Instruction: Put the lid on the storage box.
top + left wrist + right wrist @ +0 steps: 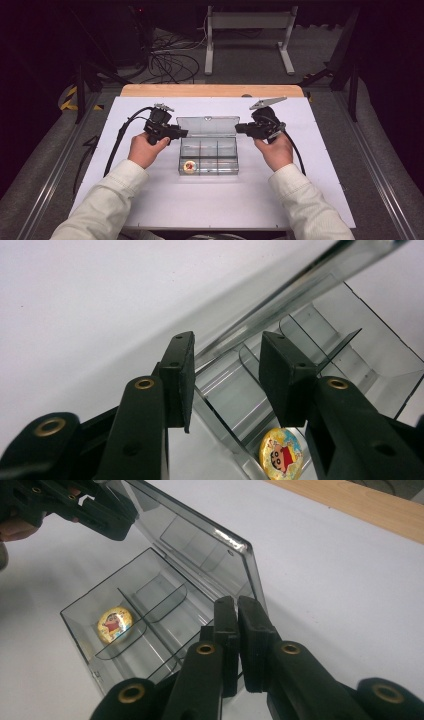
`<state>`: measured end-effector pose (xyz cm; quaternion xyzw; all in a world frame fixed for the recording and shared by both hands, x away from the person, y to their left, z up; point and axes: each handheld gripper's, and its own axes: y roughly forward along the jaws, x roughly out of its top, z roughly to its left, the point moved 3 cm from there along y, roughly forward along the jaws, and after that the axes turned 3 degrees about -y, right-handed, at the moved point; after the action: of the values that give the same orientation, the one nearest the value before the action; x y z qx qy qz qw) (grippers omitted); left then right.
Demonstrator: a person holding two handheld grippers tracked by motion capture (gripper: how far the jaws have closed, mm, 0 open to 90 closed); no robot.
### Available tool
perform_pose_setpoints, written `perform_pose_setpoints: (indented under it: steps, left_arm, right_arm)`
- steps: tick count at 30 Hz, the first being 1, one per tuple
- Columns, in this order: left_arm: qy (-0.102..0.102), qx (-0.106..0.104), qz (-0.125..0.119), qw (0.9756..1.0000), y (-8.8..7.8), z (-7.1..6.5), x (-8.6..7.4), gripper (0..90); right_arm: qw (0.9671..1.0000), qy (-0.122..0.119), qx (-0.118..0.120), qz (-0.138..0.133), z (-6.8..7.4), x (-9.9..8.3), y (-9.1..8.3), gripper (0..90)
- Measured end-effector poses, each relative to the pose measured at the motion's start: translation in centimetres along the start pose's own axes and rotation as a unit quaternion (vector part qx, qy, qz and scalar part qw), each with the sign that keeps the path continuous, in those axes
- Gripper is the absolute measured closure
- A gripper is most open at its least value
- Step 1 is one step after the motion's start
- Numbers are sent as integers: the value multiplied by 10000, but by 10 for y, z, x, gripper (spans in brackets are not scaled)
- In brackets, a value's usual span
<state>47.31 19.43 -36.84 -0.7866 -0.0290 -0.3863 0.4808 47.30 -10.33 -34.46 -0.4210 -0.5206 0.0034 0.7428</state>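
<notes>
1. Clear plastic box (208, 155) sits mid-table on the white mat (150, 200), lid (208, 126) swung open and standing at the far side.
2. Round cartoon badge (189, 167) lies in the box's near-left compartment.
3. Left gripper (183, 133): jaws apart, at the lid's left edge, nothing clamped.
4. Right gripper (238, 129): jaws nearly together at the lid's right edge; whether they pinch it, cannot tell.
</notes>
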Motion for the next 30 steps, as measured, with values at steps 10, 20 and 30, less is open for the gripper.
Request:
perform_pose_setpoints:
  steps: [10,20,30]
  left_arm:
    - [162,28,-47,9999,-19,-4,-17,684]
    - [521,-71,-188,9984,-40,-26,-28,802]
    - [691,-130,-43,9975,-42,-36,-39,812]
  right_arm:
    - [9999,-107,45,99,7,-4,-4,874]
    - [9994,-247,122,231,18,-13,-10,874]
    - [9987,-318,281,296,30,-30,-14,874]
